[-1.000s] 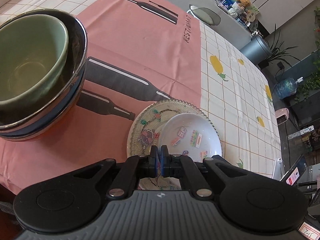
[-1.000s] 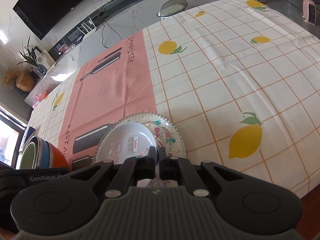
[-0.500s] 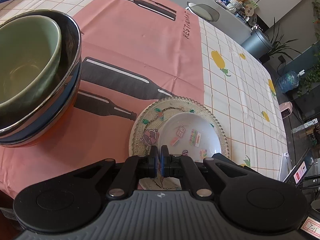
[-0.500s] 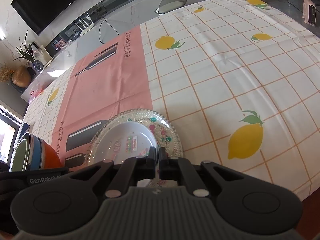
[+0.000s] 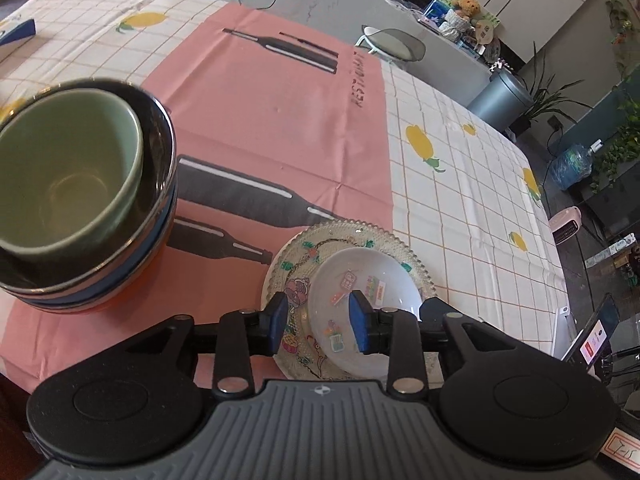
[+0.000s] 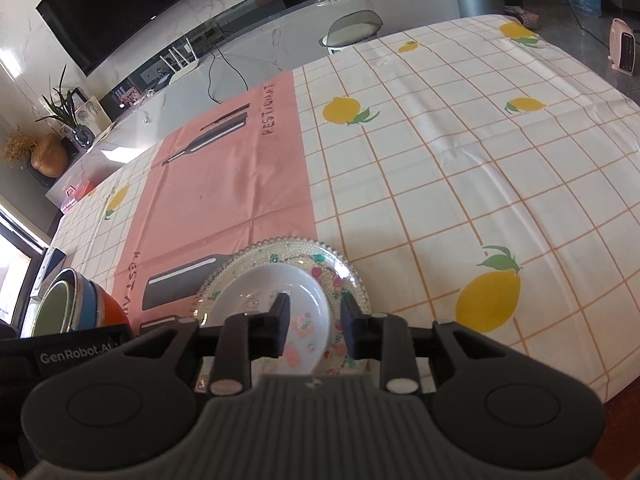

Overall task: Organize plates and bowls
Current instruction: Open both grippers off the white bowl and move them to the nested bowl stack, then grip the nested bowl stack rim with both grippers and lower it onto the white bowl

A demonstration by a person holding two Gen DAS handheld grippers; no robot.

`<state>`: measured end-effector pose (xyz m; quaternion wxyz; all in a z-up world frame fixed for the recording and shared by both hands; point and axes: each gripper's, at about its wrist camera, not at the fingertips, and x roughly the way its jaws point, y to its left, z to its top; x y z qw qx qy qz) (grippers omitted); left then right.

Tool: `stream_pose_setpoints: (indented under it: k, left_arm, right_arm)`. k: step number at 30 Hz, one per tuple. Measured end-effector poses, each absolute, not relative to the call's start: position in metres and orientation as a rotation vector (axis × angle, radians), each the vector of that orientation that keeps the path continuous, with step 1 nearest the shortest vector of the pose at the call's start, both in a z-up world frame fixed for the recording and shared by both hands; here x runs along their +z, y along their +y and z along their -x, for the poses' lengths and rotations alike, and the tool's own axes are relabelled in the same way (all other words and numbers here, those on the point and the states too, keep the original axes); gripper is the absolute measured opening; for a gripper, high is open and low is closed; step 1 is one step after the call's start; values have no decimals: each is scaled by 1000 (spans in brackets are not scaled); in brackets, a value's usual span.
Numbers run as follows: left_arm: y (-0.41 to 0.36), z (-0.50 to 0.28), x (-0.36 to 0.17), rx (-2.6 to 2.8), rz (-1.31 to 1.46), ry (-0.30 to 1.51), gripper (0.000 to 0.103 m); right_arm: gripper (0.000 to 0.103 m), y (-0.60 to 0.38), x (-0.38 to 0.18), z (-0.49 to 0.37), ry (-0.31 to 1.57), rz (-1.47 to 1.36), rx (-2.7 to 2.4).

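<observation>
A small white dish (image 5: 362, 284) with stickers lies on a clear beaded glass plate (image 5: 384, 236) near the table's front edge. Both show in the right wrist view too, the dish (image 6: 264, 288) on the plate (image 6: 344, 268). A green bowl (image 5: 68, 172) sits nested in a stack of bowls (image 5: 132, 264) at the left; the stack (image 6: 92, 304) is at the left edge of the right wrist view. My left gripper (image 5: 319, 316) is open and empty just above the near side of the plate. My right gripper (image 6: 314, 320) is open and empty over the same plate.
The table has a pink runner (image 5: 280, 112) and a white lemon-print cloth (image 6: 480, 160). A blue and white box (image 5: 16, 32) lies at the far left. A chair (image 6: 352, 32) stands at the far side. The table's near edge is just below the plate.
Both grippers were shut and have opened. Both have pulled back and risen a little from the plate. The plate and dish have not moved.
</observation>
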<state>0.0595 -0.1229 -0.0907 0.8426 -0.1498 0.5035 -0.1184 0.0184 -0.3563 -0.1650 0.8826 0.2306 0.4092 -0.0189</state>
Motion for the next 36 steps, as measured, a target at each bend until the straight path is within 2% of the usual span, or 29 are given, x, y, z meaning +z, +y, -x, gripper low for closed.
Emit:
stream_pose_setpoints:
  k: [3, 6, 7, 11, 19, 30, 36]
  left_arm:
    - [-116, -53, -68, -286, 298, 1005, 53]
    - [-101, -49, -42, -287, 261, 936, 66]
    - [-95, -49, -35, -284, 247, 916, 69]
    - [-61, -53, -10, -234, 228, 885, 74]
    - [15, -56, -3, -67, 246, 879, 81]
    - [67, -72, -77, -44, 476, 1026, 81]
    - [75, -80, -103, -67, 602, 1059, 79]
  right_arm:
    - [33, -351, -150, -16, 823, -480, -8]
    - [41, -344, -132, -16, 794, -486, 33]
    - [47, -340, -125, -18, 790, -494, 58]
    - [65, -320, -107, -28, 803, -519, 152]
    - [69, -263, -101, -55, 902, -517, 280]
    - [71, -210, -144, -93, 1084, -531, 275]
    - [68, -209, -162, -103, 1140, -613, 261]
